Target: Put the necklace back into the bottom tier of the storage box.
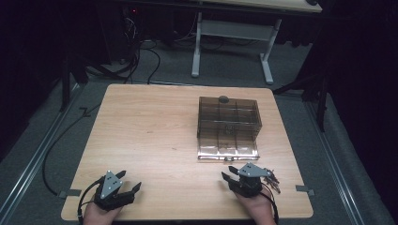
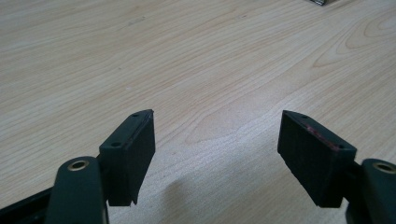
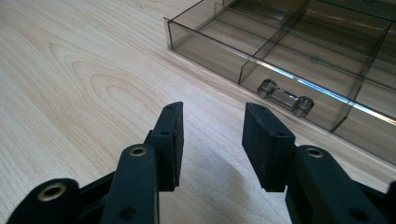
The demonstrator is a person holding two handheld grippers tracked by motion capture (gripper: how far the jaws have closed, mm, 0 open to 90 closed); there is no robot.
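Right gripper view: right gripper (image 3: 212,140) half open, seemingly empty, near drawer (image 3: 299,70).

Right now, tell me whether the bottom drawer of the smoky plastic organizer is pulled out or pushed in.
Pulled out. The bottom drawer juts forward past the organizer box, its open compartments and bar handle facing the right tool.
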